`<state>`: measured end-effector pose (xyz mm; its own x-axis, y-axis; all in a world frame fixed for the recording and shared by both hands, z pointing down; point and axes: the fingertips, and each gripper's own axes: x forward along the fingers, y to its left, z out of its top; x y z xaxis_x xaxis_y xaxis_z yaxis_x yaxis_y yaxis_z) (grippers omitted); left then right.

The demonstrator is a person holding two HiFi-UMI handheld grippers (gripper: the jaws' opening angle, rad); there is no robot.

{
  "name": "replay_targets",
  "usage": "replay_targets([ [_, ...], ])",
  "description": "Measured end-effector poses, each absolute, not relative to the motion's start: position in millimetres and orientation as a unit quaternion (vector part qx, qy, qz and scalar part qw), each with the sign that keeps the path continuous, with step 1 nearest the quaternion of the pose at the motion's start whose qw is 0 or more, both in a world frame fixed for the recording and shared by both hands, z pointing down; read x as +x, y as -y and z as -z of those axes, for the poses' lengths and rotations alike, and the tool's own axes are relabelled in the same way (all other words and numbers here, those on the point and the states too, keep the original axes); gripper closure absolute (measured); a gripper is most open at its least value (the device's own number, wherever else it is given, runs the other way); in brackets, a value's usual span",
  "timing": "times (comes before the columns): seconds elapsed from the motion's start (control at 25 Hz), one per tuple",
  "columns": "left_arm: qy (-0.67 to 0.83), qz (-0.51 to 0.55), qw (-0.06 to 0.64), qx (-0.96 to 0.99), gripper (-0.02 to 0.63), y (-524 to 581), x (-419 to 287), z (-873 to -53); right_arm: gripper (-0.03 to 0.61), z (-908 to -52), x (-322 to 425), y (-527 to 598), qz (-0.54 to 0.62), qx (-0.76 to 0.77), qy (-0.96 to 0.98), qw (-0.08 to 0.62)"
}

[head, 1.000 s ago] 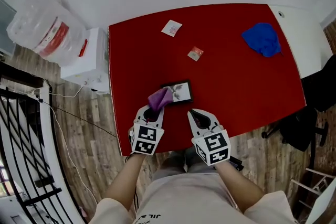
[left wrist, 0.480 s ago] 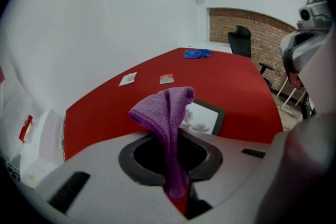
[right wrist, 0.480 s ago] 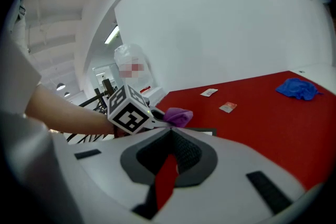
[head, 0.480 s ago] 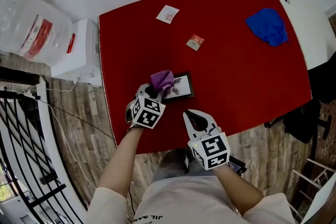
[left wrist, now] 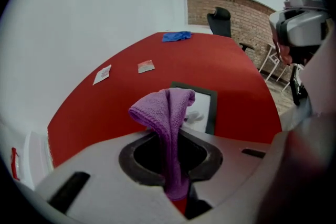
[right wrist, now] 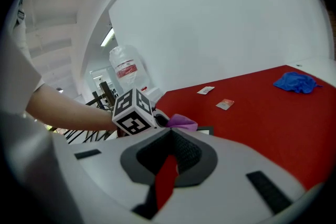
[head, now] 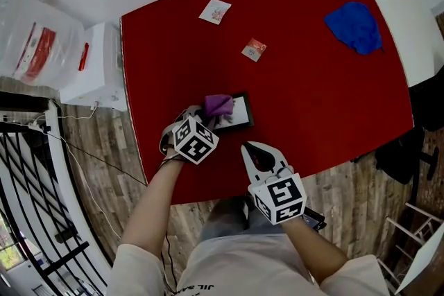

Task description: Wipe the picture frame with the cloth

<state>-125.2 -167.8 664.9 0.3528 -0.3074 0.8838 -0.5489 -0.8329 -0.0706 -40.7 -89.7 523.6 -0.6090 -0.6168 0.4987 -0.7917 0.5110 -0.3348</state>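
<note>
Red tabletop (head: 312, 80) against a white wall, with wood flooring below its near edge.

The left gripper (head: 207, 120) has its jaws closed on a fold of the purple cloth (left wrist: 165, 113); the loose end stands up past the jaw tips and droops forward. The right gripper (head: 255, 152) has its jaws drawn together with nothing between them. It hangs over the near edge of the table, to the right of the left gripper and nearer the person.

The picture frame (head: 239, 112) lies flat just ahead of the left gripper's tips. It is dark-edged, with a pale picture inside. From the head view the cloth's bunched end covers the frame's left part and appears to rest on it; actual contact cannot be confirmed. The frame is apart from the right gripper, ahead of it and to its left.

Farther out beyond both grippers lie two small packets (head: 254, 49), (head: 215, 11). A blue cloth (head: 355, 25) sits at the far right, well apart from both.

Step in hand, as judged: the wipe is at or near its start, with the cloth brought onto the frame's left side. The next move calls for drawing the cloth rightward across the glass under light downward pressure. The frame lies loose and may slide, so the idle right gripper could steady its edge.
</note>
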Motion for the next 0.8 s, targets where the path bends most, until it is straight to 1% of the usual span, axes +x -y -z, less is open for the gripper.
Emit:
replay_targets([
  [0.24,0.202,-0.515,0.141,0.821,0.557,126.1,-110.9,-666.8,0.574,-526.0,-41.3,90.3,-0.279,0.41,0.854,0.155],
  [0.48,0.185,-0.512,0.165,0.822,0.557,96.6,-106.1,-665.4,0.574,-529.8,-43.4,86.7,-0.287,0.408,0.854,0.15],
  [0.64,0.188,-0.517,0.156,0.82,0.557,103.9,-106.7,-660.9,0.574,-530.8,-42.2,84.0,-0.292,0.41,0.852,0.147],
  [0.8,0.188,-0.525,0.143,0.818,0.557,139.8,-99.4,-658.4,0.574,-530.1,-37.4,82.5,-0.296,0.415,0.848,0.145],
])
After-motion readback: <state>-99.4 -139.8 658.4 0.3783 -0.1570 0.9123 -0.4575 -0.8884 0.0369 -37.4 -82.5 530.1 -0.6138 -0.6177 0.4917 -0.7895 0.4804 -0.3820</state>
